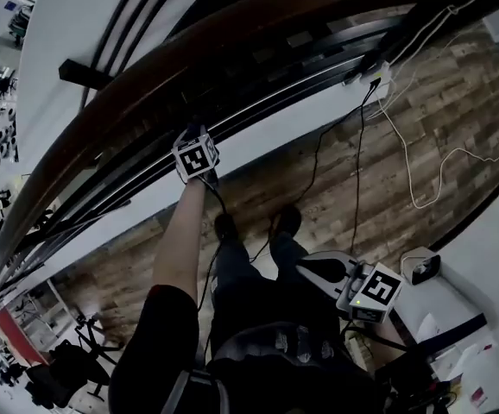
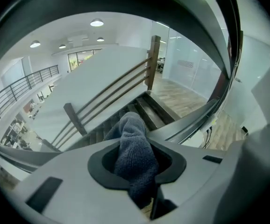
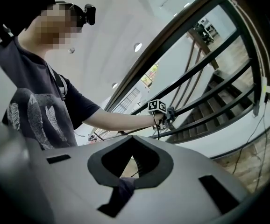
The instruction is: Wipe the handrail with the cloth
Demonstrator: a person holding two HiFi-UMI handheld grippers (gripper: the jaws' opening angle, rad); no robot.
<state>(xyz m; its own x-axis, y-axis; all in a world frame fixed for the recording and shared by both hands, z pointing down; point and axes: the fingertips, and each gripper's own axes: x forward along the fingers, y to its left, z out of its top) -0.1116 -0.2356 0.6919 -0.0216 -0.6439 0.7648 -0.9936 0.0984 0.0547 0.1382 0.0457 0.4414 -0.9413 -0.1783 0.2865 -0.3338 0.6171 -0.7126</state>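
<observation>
Closest to us, the right tongs point(image 1: 312, 270) hang low by our hip, tips together with nothing between them. Our bare left arm point(image 1: 179, 240) stretches straight out to the railing. At its end the left tongs point(image 1: 195, 152) are clamped on the grey cloth point(image 2: 134, 153), which bulges up through the gap. The cloth sits at the dark bars point(image 3: 205, 94) just under the curved wooden handrail point(image 1: 232, 28); we cannot tell whether it touches the rail. Below lies a wood-plank floor point(image 1: 457, 102) strewn with white cables point(image 1: 409, 158), and beyond the railing the stairs point(image 2: 151, 108) descend.
</observation>
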